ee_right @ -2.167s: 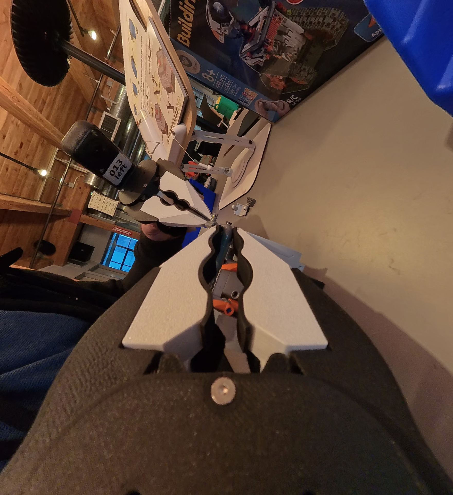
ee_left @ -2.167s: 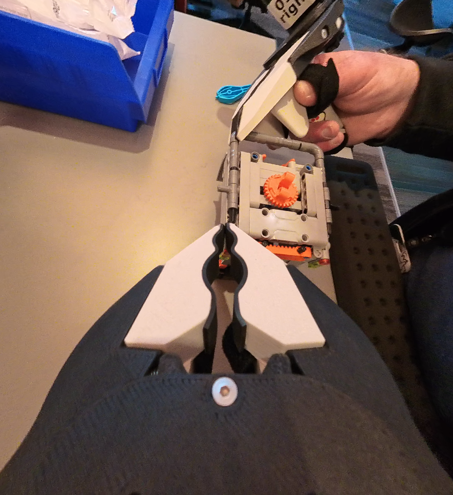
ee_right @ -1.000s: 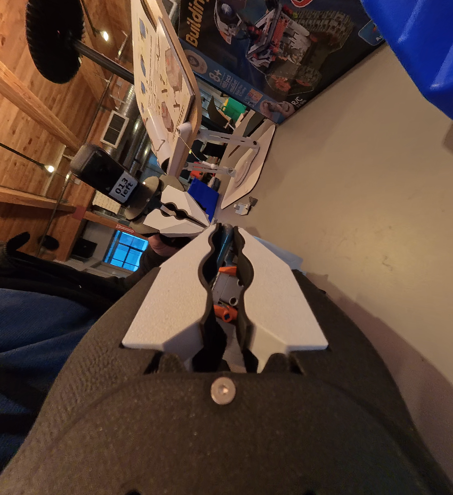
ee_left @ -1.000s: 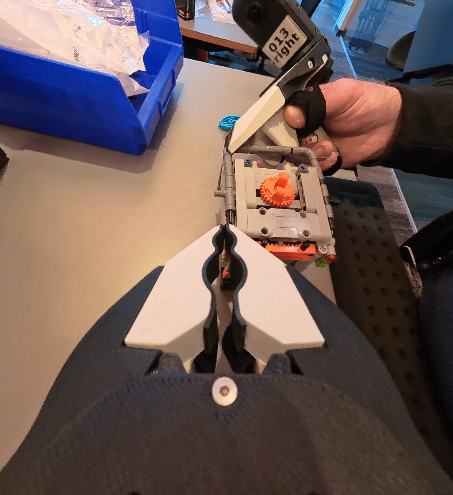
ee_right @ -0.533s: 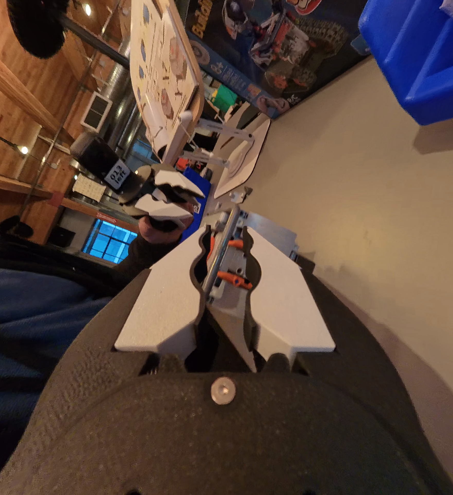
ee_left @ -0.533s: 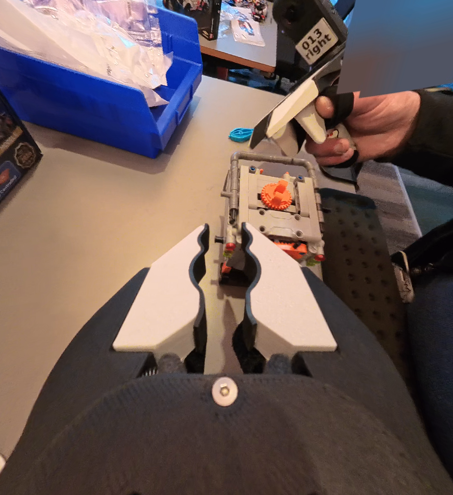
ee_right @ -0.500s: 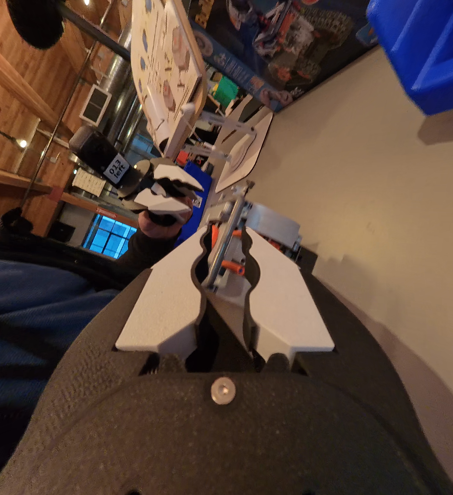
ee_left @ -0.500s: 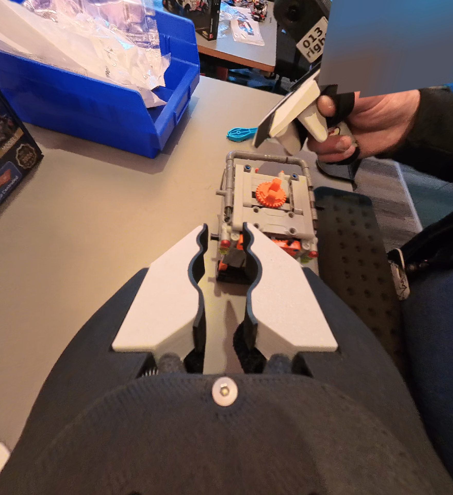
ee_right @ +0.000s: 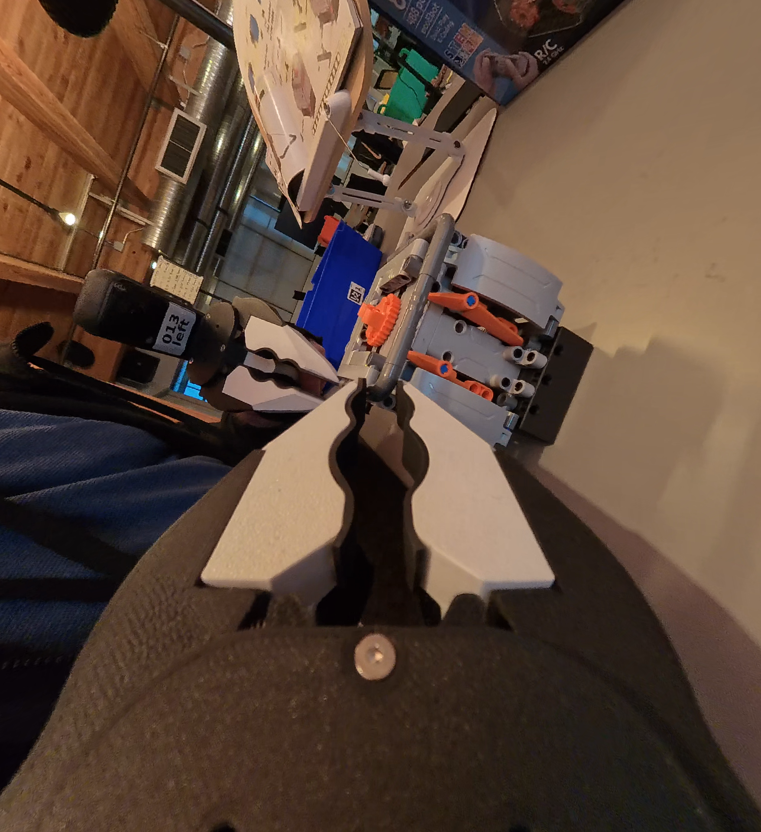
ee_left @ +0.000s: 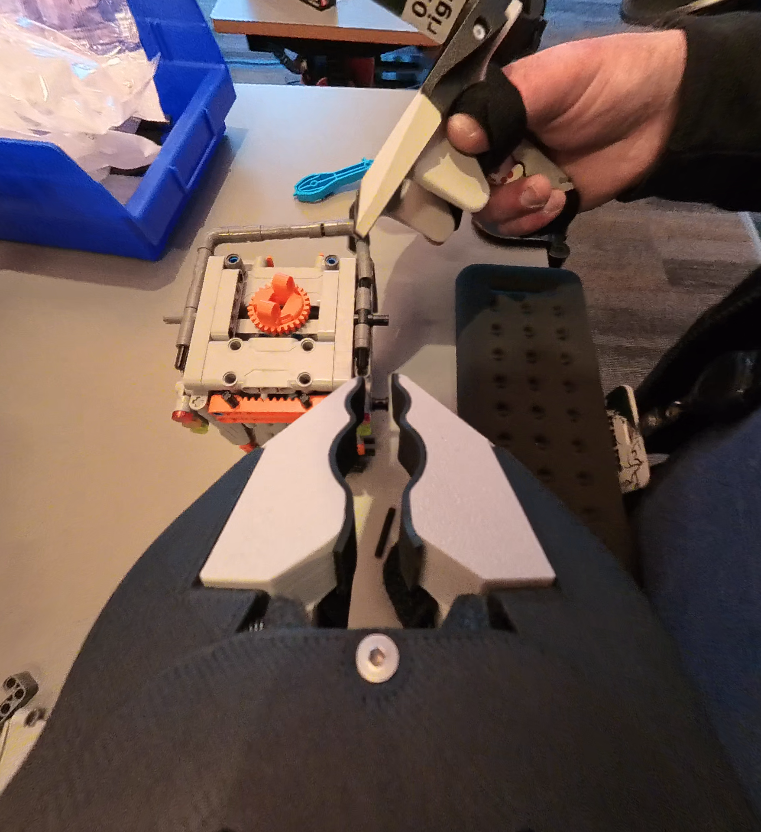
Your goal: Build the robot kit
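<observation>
The grey brick model (ee_left: 270,333) with its orange gear (ee_left: 278,310) sits on the table (ee_left: 63,405) near the blue bin (ee_left: 99,180). The left tool (ee_left: 376,391) hangs released – its tips just at the model's near right corner. The right tool (ee_right: 378,396), jaws parted, sits at the grey tube frame's (ee_right: 419,306) corner.

The grey table (ee_left: 77,405) carries a brick-built model (ee_left: 270,342), blue bin (ee_left: 99,180) and teal tool (ee_left: 329,180).
</observation>
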`<state>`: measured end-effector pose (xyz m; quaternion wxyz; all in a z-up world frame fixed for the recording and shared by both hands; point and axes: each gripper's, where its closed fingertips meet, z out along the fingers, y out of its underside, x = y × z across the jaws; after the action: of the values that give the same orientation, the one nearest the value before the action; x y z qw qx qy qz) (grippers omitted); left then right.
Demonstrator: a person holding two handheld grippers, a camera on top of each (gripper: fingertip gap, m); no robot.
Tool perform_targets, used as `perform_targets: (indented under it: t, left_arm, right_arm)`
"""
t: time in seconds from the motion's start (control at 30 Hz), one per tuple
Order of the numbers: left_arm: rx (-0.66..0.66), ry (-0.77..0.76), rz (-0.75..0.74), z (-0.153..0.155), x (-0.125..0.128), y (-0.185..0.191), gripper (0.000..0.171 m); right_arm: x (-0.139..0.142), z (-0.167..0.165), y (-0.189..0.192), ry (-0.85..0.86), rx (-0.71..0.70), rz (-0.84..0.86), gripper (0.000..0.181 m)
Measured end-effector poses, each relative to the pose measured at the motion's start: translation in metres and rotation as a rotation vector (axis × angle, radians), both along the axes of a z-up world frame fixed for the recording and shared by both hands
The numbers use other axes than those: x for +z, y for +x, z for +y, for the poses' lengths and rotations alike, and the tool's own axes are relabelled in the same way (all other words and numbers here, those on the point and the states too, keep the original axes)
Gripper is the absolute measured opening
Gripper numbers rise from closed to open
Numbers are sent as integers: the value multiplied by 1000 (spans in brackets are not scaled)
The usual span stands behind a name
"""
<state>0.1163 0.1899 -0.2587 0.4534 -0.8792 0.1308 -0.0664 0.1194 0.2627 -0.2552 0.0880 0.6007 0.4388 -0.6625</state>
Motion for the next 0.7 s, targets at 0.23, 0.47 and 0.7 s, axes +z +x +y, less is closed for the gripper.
perform_targets:
  t: [0.23,0.47,0.7]
  left_arm:
    - [72,14,9,10,-1,-2,0]
    - [19,-22,14,13,-14,11,0]
    - [96,49,66,-4,11,-15,13]
  right_arm:
    - [1,3,-4,9,11,-4,8]
    - [-2,-17,-8,0,69,-2,7]
    - [-1,-16,-10,-10,61,16,7]
